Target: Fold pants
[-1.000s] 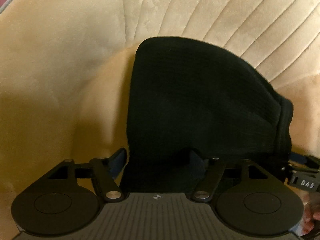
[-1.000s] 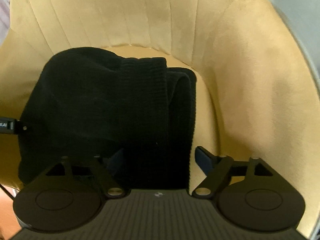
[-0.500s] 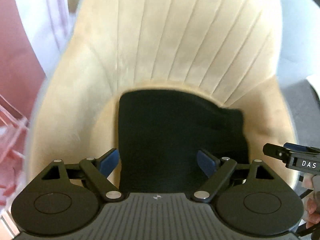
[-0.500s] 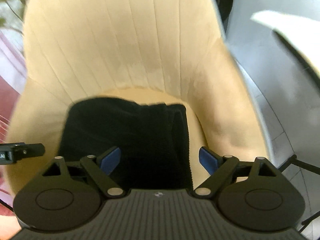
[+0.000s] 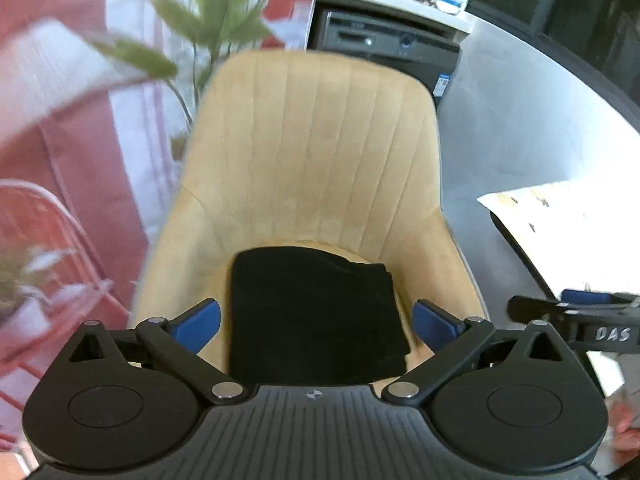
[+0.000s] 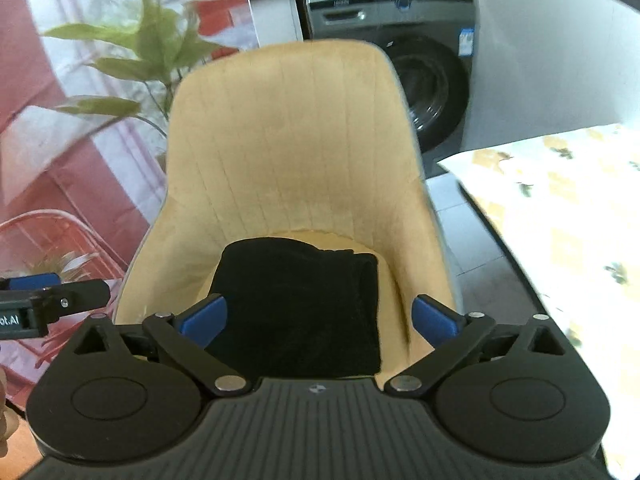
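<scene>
I am drawing both my tools back from the tan ribbed velvet chair (image 5: 320,152), so its whole backrest is coming into view. My left gripper (image 5: 316,322), a second ago closed on the folded black knit pants (image 5: 316,320), is now spread wide and clear of them. My right gripper (image 6: 318,316) is widening too, and the pants are looking smaller on the seat.

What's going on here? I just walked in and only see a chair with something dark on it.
A person holds a two-finger gripper in each hand and is folding pants. The black pants lie folded in a compact stack on the seat of the tan chair. The left gripper and right gripper are both open, held apart from the chair and gripping nothing. From how things lie, the folding looks done.
</scene>
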A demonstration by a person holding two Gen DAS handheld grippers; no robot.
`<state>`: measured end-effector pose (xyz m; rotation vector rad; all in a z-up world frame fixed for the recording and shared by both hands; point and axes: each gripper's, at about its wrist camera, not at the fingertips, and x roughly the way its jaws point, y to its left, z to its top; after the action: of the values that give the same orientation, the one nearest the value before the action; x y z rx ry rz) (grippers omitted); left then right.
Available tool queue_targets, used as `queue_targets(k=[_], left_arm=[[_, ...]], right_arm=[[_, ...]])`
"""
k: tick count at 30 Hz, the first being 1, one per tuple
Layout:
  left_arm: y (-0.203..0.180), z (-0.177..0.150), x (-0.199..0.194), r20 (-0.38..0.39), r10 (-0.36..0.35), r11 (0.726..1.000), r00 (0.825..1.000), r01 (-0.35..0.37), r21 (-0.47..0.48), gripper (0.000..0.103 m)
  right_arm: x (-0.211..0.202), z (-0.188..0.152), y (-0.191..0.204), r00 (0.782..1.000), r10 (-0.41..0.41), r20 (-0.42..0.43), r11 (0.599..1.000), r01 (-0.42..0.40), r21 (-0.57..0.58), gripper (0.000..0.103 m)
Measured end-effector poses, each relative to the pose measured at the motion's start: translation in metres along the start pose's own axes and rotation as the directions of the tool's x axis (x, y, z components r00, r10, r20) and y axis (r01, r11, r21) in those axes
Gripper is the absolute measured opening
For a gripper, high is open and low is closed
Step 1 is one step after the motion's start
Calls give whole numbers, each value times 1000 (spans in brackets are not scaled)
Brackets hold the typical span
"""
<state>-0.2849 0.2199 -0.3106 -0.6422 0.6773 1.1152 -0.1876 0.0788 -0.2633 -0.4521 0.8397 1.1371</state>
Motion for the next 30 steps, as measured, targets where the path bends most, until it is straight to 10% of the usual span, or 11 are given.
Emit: queue_targets(k=[6, 16, 30], left_arm=[[-39, -36, -60, 36, 143, 983, 989, -147, 112, 103], [-42, -89, -107, 12, 23, 997, 1000, -22, -73, 103], [-36, -105, -125, 21, 58, 992, 998, -55, -114, 103]], right_arm=[[-60, -29, 1, 999, 48, 20, 998, -48, -30, 103], [-101, -69, -3, 997, 79, -21, 994, -80, -80, 103], [-107, -88, 1, 995, 85, -46, 995, -88, -52, 103]])
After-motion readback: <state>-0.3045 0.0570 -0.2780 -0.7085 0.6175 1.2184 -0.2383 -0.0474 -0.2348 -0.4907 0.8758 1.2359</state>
